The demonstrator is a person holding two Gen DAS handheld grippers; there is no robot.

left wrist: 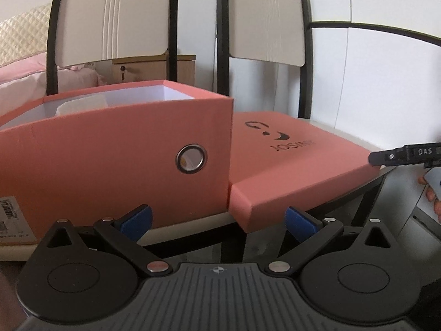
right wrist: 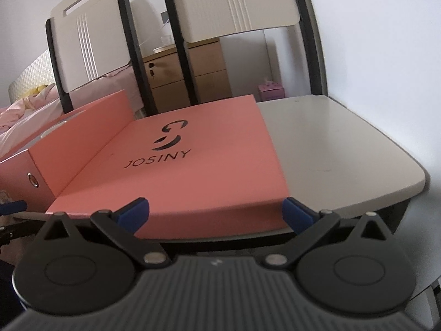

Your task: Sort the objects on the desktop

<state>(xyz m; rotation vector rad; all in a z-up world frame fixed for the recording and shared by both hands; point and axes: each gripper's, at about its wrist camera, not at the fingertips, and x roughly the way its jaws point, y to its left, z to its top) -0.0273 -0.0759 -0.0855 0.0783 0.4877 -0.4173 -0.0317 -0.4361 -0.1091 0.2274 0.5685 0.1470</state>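
An open salmon-pink box [left wrist: 110, 154] with a white lining and a metal eyelet stands on the pale table [right wrist: 330, 149]. Its flat pink lid [left wrist: 292, 162], printed JOSINY, lies beside it on the right [right wrist: 193, 165]. My left gripper [left wrist: 217, 218] is open, low at the table's front edge, facing the box's corner. My right gripper [right wrist: 215, 212] is open just in front of the lid's near edge. The right gripper's black tip [left wrist: 391, 155] shows at the lid's right corner. What lies in the box is mostly hidden.
Two chairs with cream backrests [left wrist: 110, 19] and black frames stand behind the table. A wooden drawer cabinet [right wrist: 204, 80] and a bed with pink bedding [right wrist: 30, 110] are further back. A shipping label [left wrist: 11, 220] is at the left. Bare tabletop lies right of the lid.
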